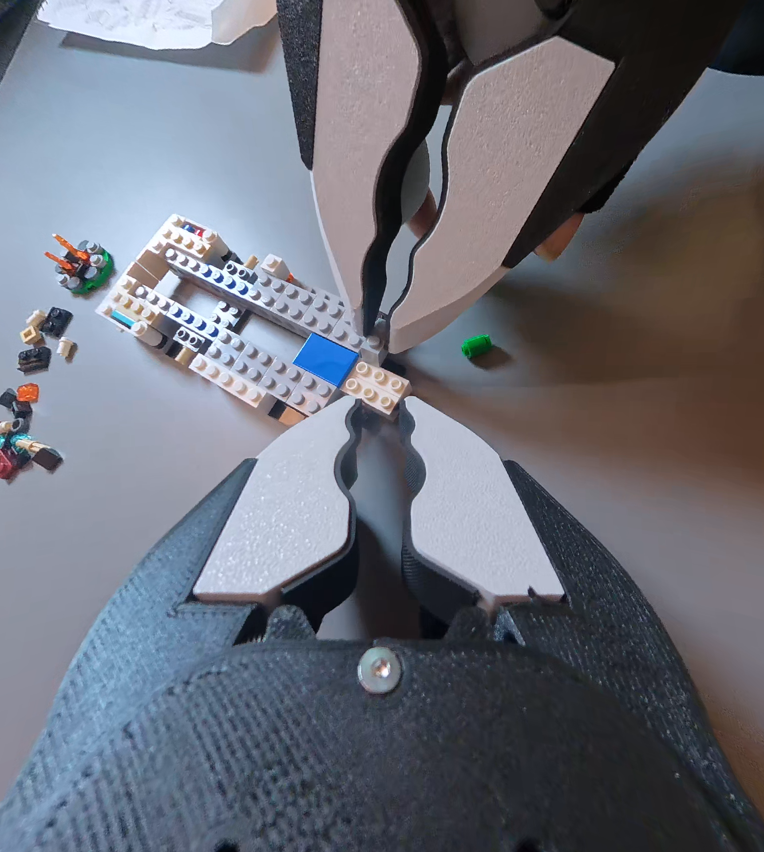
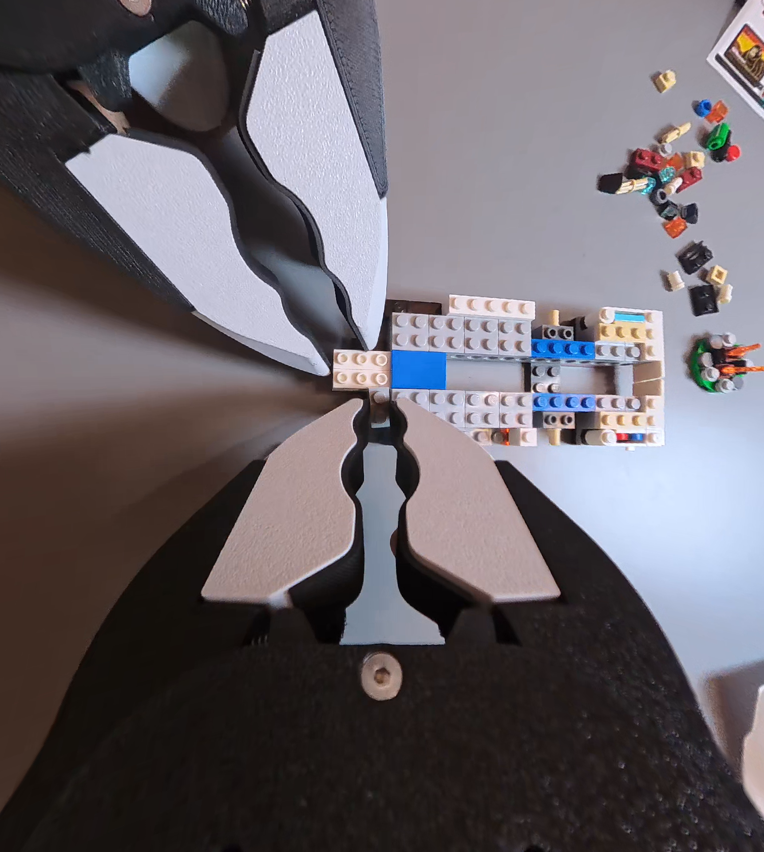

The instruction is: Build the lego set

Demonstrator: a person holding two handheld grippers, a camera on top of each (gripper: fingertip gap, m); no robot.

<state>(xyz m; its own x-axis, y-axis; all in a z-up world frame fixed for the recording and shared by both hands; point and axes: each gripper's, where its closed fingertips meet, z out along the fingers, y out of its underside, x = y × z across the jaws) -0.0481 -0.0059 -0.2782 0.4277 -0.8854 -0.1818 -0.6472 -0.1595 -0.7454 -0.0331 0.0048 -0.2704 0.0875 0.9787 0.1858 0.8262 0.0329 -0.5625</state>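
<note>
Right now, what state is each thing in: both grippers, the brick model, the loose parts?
Left gripper: fingertips astride the cream plate's near end.
Right gripper: shut on small grey brick at the model's corner.
Brick model: flat on table, partly built.
Green round piece: loose, on its side.
Loose parts pile: scattered.

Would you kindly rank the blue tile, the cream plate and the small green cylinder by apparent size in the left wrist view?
Largest to smallest:
1. Blue tile
2. Cream plate, close to the tile in size, and nearer the camera, so that order is unsure
3. Green cylinder, clearly smallest
</note>
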